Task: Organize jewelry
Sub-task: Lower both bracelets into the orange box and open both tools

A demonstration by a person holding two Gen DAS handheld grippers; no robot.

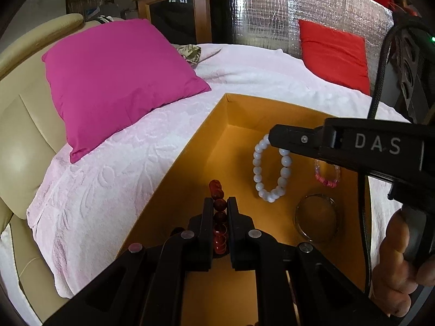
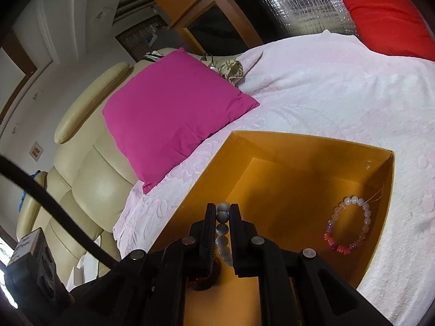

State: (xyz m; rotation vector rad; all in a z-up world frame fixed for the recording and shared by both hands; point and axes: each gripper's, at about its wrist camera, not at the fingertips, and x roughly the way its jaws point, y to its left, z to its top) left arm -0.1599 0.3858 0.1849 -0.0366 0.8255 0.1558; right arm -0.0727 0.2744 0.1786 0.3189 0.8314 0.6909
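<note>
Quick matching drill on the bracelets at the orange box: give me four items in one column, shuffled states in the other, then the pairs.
1. red bead bracelet
2. white bead bracelet
3. pink bead bracelet
4. metal bangle

A. lying alone by the box's right wall
B. clamped in the right gripper
C. clamped in the left gripper
D. lying flat on the box floor, below the white one in the left view

Pairs: 1-C, 2-B, 3-A, 4-D
</note>
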